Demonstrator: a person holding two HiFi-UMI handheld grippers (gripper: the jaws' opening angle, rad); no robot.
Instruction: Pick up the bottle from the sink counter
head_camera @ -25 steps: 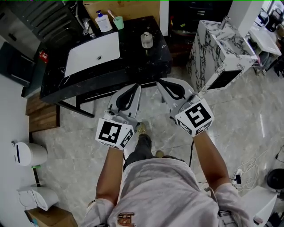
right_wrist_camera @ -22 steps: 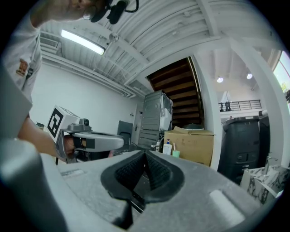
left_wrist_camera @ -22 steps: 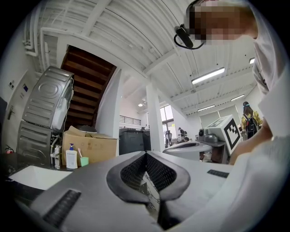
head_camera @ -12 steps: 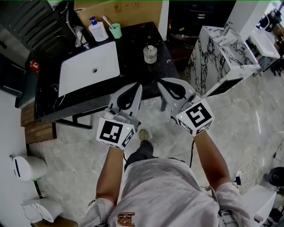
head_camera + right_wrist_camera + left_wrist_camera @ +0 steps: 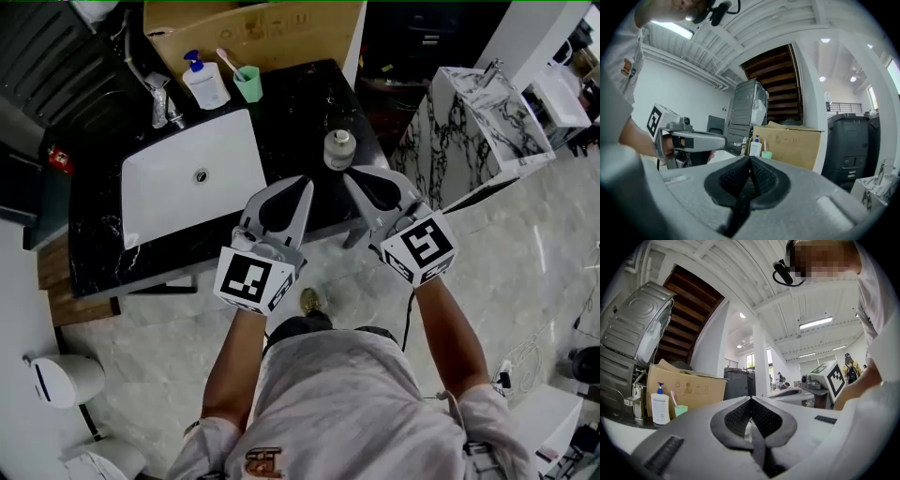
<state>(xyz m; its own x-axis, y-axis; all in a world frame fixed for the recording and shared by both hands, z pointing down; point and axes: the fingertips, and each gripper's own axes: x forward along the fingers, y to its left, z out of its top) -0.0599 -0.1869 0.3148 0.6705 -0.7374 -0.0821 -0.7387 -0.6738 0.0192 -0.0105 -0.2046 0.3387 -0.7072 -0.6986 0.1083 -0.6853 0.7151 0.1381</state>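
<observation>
The left gripper (image 5: 302,183) has its jaws together with nothing between them. The right gripper (image 5: 351,178) is likewise closed and empty. We hold both side by side over the front edge of the sink counter (image 5: 300,103).

The bottle (image 5: 338,148), squat and clear with a cap, stands upright on the counter to the right of the basin (image 5: 187,183). It is just beyond both sets of tips and touches neither.

We judge the task to be at the approach stage, with nothing grasped. Opening a gripper, closing on the bottle and lifting all remain.

Count:
- two grippers
- one squat bottle
- one pump dispenser (image 5: 204,84)
- one green cup (image 5: 247,84) holding one toothbrush (image 5: 229,62)
- one faucet (image 5: 159,101)
- one basin
- one cardboard box (image 5: 262,33)
</observation>
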